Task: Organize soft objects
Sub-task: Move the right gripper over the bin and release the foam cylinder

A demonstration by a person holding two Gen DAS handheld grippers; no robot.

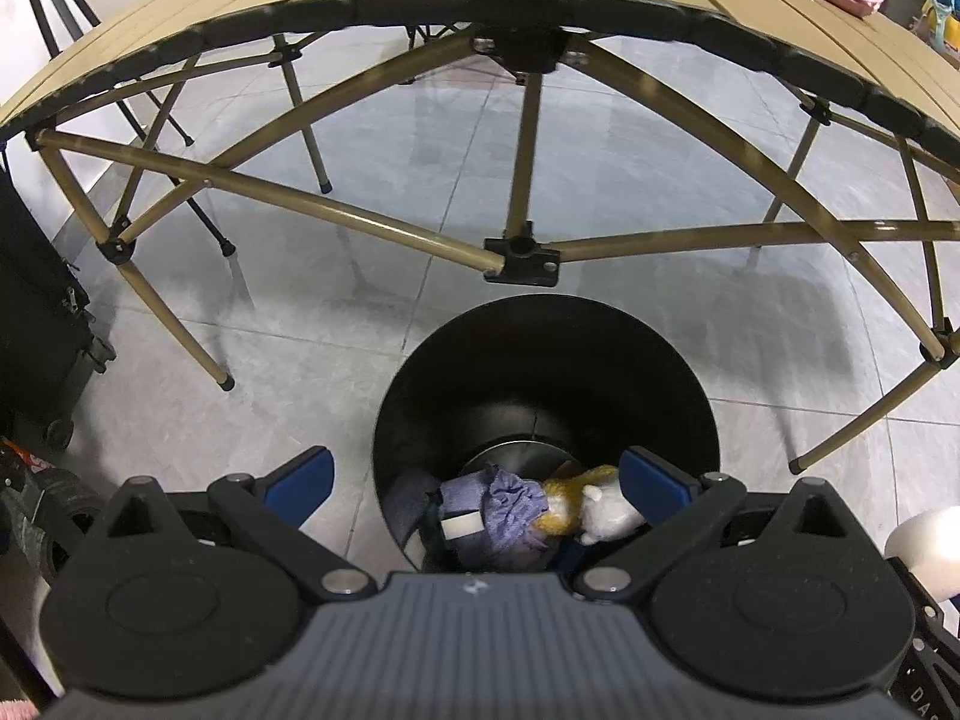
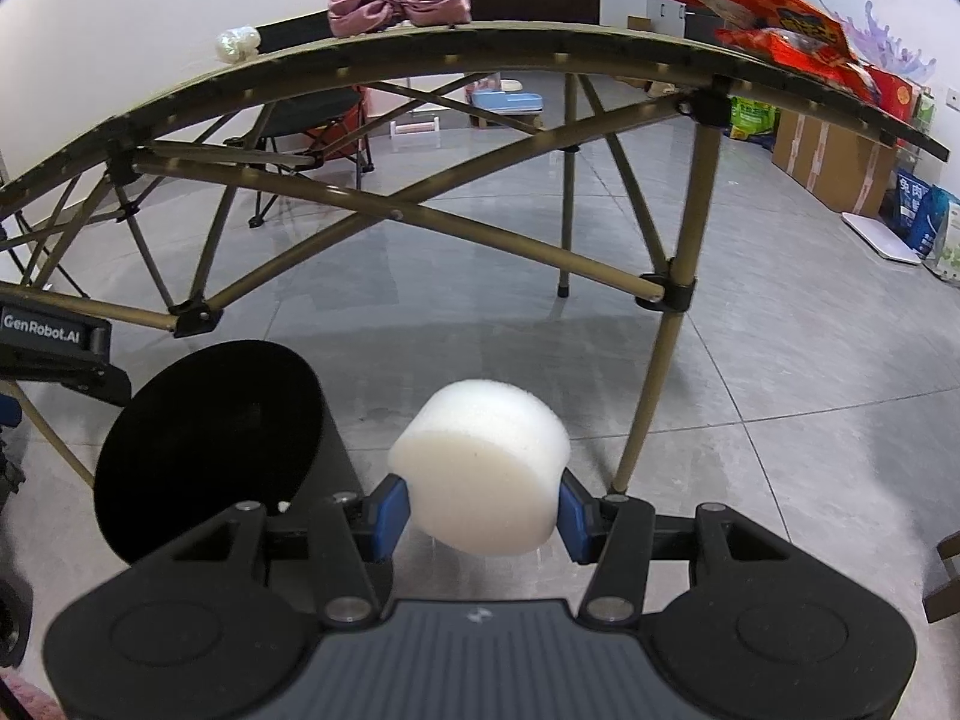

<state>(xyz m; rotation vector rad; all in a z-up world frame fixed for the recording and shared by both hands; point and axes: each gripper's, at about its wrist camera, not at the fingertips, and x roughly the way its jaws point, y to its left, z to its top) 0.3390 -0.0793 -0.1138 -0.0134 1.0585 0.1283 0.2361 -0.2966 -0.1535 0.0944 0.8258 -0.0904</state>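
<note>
Right gripper pinching white foam cylinder, hovering right of black bin; left gripper spreading empty over bin mouth.

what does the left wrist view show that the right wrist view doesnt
Only the left wrist view looks down into the black bin, where a purple cloth and a yellow and white plush toy lie, with the left gripper open above. Only the right wrist view shows the right gripper clamped on the white foam cylinder and red snack bags. Both show the folding table and pink bow.
</note>
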